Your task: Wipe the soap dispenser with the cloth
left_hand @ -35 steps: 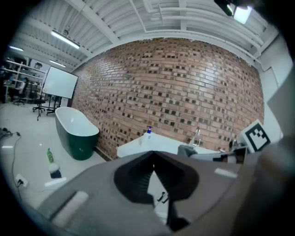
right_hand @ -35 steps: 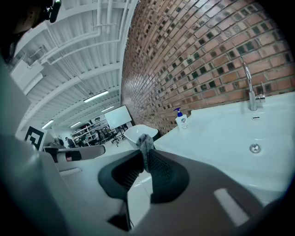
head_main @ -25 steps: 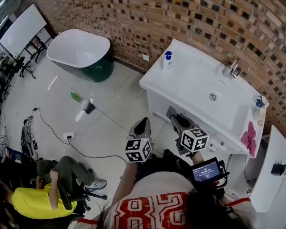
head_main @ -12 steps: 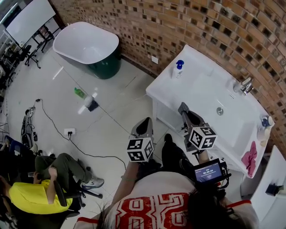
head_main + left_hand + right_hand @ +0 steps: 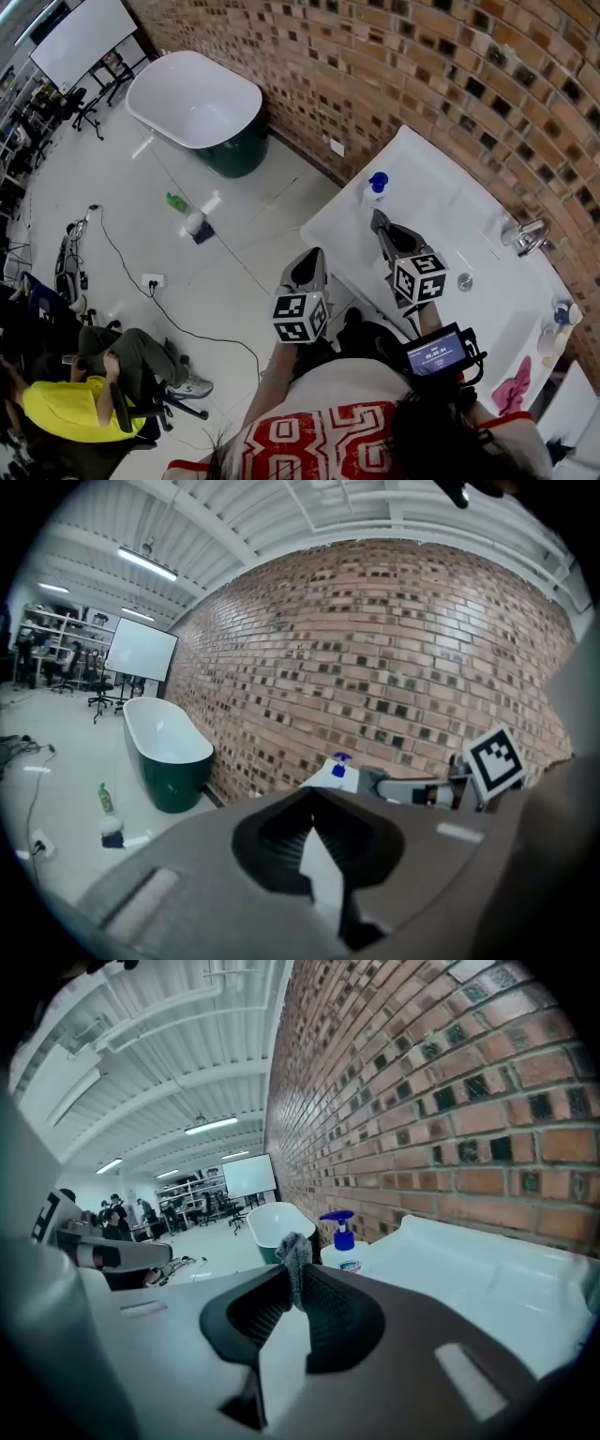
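Right gripper view: the right tool (image 5: 295,1274) is clamped on a grey cloth (image 5: 294,1248), near the blue-pump soap dispenser (image 5: 344,1241) on the white table (image 5: 469,1269); the left tool (image 5: 311,794) is closed, empty.

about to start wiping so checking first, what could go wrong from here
1. The soap dispenser stands close to the corner of the sink counter, and the left tongs are shut and away from it, so a wiping push might tip it over the edge.
2. The right tongs pinch only a small tuft of the cloth at their tips; it could slip out, or bare tongs may knock the soap dispenser.
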Action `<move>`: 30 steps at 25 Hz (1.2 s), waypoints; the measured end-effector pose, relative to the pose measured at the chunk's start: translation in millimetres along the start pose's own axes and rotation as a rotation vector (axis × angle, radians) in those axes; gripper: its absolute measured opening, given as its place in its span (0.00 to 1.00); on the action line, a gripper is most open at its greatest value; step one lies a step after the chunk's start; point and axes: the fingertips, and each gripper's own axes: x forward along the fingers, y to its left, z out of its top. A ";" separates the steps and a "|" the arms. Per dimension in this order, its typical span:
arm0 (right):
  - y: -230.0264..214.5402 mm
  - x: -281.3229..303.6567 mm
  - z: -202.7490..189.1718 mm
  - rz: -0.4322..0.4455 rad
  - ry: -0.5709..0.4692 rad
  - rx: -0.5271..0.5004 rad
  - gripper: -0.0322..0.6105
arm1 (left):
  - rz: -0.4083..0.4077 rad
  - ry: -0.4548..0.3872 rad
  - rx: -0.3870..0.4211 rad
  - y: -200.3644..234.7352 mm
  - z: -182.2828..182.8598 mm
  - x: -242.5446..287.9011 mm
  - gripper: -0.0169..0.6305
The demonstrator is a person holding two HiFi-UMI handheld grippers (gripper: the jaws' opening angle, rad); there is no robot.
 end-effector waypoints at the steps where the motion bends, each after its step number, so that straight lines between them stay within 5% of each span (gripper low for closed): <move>1: -3.4 7.2 -0.5 0.009 0.011 -0.007 0.12 | 0.011 0.012 0.008 0.2 -3.1 3.6 0.03; 12: -17.5 65.7 -13.6 0.016 0.091 -0.059 0.12 | 0.115 0.061 -0.022 50.0 2.5 33.4 0.03; 30: -66.1 57.8 -20.4 -0.118 0.129 -0.056 0.12 | -0.006 0.095 0.033 46.2 23.8 82.1 0.03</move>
